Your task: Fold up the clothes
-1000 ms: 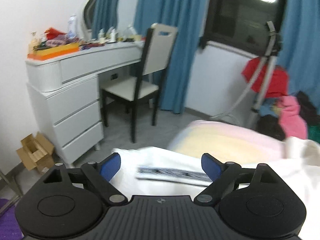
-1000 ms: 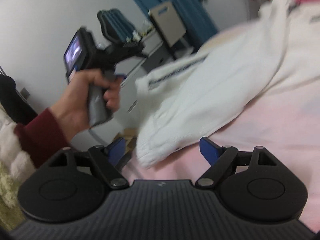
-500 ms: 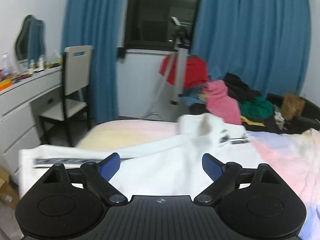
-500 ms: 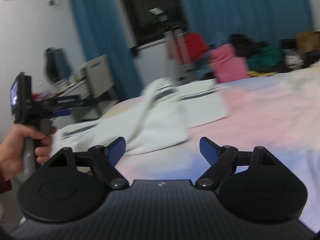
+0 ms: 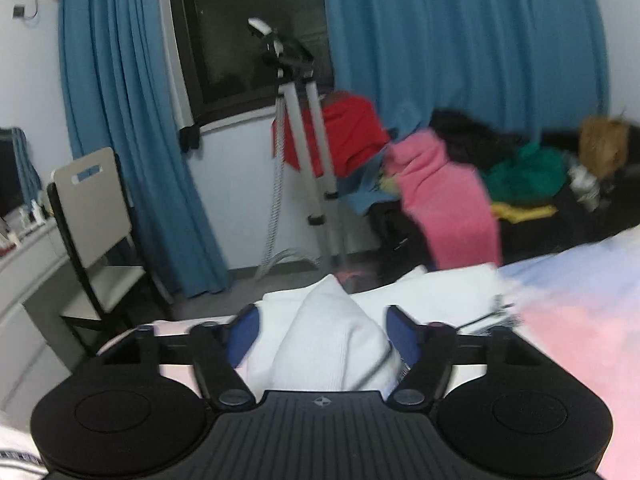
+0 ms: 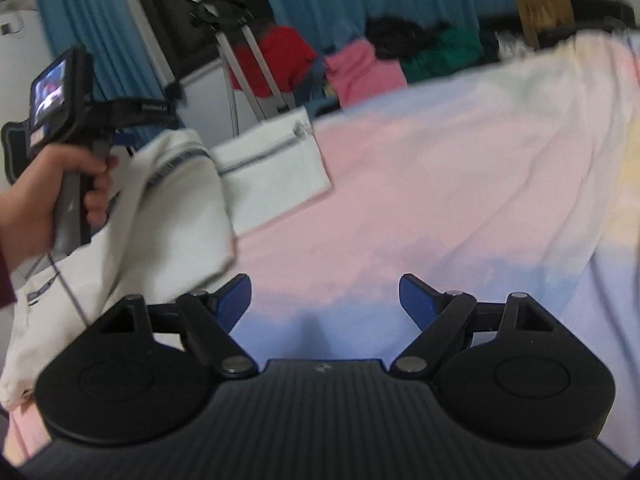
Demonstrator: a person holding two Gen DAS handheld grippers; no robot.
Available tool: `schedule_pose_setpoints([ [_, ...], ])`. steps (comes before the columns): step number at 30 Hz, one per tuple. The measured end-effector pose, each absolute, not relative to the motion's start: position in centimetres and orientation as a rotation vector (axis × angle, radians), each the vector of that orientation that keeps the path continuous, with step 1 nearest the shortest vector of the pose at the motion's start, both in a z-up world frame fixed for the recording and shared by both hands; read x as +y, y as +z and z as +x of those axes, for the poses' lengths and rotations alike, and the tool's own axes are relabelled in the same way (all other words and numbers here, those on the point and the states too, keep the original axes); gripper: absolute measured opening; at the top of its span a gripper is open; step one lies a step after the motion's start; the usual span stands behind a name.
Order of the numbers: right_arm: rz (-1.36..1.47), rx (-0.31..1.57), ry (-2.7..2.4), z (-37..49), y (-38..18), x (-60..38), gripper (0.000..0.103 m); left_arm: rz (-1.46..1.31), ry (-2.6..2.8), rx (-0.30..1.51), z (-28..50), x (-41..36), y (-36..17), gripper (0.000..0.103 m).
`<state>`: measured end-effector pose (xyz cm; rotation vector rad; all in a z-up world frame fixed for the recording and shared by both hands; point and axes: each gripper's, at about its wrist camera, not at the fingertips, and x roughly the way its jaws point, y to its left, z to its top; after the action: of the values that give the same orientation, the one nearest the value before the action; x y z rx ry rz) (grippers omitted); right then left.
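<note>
Left wrist view. Your left tongs [image 5: 322,330]: closed in on a bunched fold of the white garment [image 5: 332,344], which fills the gap between the blue pads. A second ago these tongs stood wide apart with nothing between them, so the grasp is new. The rest of the garment lies ahead on the bed [image 5: 580,320], near its edge. Behind: tripod [image 5: 304,148], chair [image 5: 92,216], blue curtains [image 5: 460,40], a heap of red, pink and green clothes [image 5: 444,184].

Right wrist view. Your right tongs [image 6: 325,300]: spread wide, nothing between them, over bare pink and blue bedding [image 6: 440,184]. Your left hand [image 6: 52,192] holds its tool raised at the left, and the garment [image 6: 168,208] hangs from it, one striped part draped down, a flat panel with a zip [image 6: 276,168] lying on the bed beyond.

Change noted: the garment was spread flat half a second ago; one end is now lifted. Judgement: a fold is starting, and your right tongs likely need a second corner before it can be laid over evenly.
</note>
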<state>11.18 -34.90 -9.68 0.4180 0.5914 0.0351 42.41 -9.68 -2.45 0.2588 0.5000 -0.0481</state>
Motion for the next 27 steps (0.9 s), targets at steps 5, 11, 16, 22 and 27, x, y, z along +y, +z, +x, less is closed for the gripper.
schedule_pose_setpoints([
  [5, 0.445, 0.610, -0.025, 12.2, -11.3, -35.9, 0.083, 0.206, -0.087, 0.509, 43.1, -9.6, -2.8, 0.011],
  [11, 0.464, 0.559, -0.123, 11.6, -11.1, -37.1, 0.083, 0.219, -0.207, 0.419, 32.3, -7.8, 0.1, 0.007],
  [16, 0.450, 0.515, -0.102, 9.9, -9.7, -36.5, 0.083, 0.202, -0.299, 0.376, 21.2, -5.3, 1.8, 0.005],
  [22, 0.528, 0.470, 0.038, 7.1, -7.8, -35.5, 0.083, 0.115, -0.354, 0.440, 10.7, -1.9, -0.4, 0.003],
  [27, 0.654, 0.481, 0.100, 7.4, -7.9, -35.8, 0.052, 0.010, -0.353, 0.504, 7.2, 0.6, -2.6, 0.003],
])
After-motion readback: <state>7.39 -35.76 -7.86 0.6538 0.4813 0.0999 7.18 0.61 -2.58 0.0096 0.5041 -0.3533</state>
